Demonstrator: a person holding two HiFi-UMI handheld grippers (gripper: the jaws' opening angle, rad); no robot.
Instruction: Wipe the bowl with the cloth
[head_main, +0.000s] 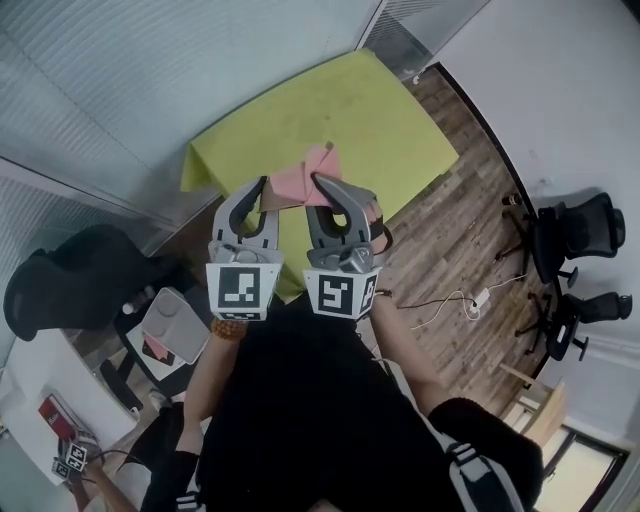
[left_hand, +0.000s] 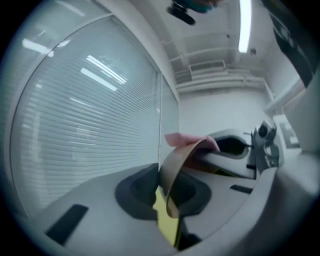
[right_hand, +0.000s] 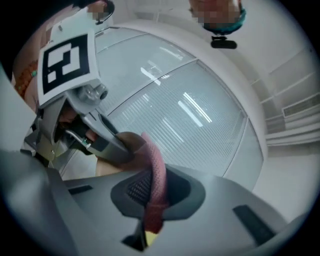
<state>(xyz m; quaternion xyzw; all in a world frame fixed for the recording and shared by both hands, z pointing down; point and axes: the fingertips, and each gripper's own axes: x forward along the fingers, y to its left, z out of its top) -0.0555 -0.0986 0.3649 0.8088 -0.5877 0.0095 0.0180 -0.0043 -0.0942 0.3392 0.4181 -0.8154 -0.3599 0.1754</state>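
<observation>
Both grippers are raised close in front of me, above the yellow-green table (head_main: 390, 120). My left gripper (head_main: 262, 192) is shut on the rim of a tan bowl (head_main: 272, 201); in the left gripper view the thin rim (left_hand: 172, 167) stands on edge between the pads (left_hand: 140, 192). My right gripper (head_main: 322, 186) is shut on a pink cloth (head_main: 305, 172), which in the right gripper view (right_hand: 152, 202) hangs as a folded strip (right_hand: 157, 180) from the jaws. The cloth (left_hand: 184, 140) lies against the bowl's far side. Most of the bowl is hidden by the grippers.
A black office chair (head_main: 70, 290) stands at the left, and two more (head_main: 580, 235) at the right on the wood floor. A white cable with a plug block (head_main: 478, 298) lies on the floor. Glass walls with blinds (left_hand: 90, 120) rise behind the table.
</observation>
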